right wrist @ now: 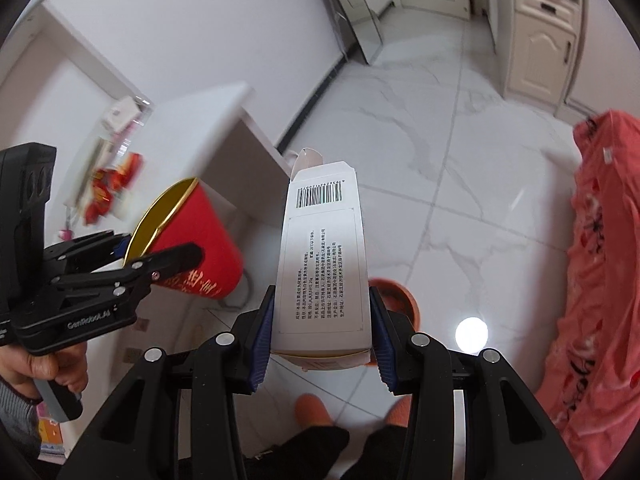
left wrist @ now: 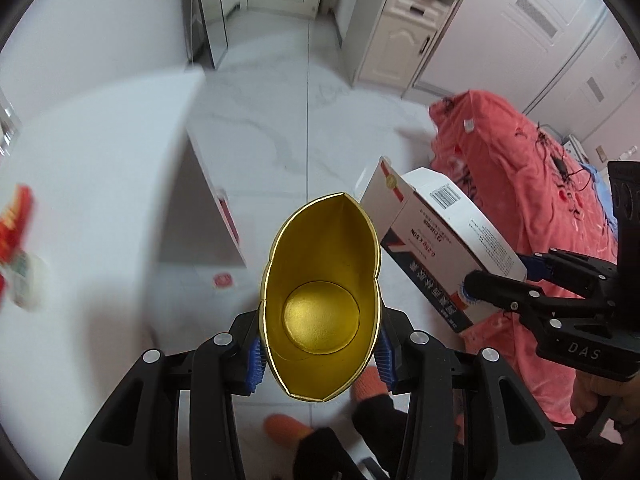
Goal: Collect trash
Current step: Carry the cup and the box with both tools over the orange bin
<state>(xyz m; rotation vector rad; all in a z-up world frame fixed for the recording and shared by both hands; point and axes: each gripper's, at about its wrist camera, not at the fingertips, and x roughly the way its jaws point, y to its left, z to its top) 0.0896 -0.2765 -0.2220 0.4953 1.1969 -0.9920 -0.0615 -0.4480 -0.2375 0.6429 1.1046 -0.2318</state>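
The left gripper's (left wrist: pixel 320 364) blue fingers (left wrist: pixel 256 364) are clamped on a red cup (left wrist: pixel 320 288) with a gold inside, squeezed oval; the right gripper's (right wrist: pixel 322 344) fingers (right wrist: pixel 262 344) are clamped on a white box (right wrist: pixel 324 256) with a barcode; both are held side by side above a marble floor (right wrist: pixel 460 168), white desk (left wrist: pixel 100 160) on the left, pink blanket (left wrist: pixel 520 168) on the right.

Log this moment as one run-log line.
left tongs: shut on red paper cup | right tongs: shut on white medicine box | both carried above floor
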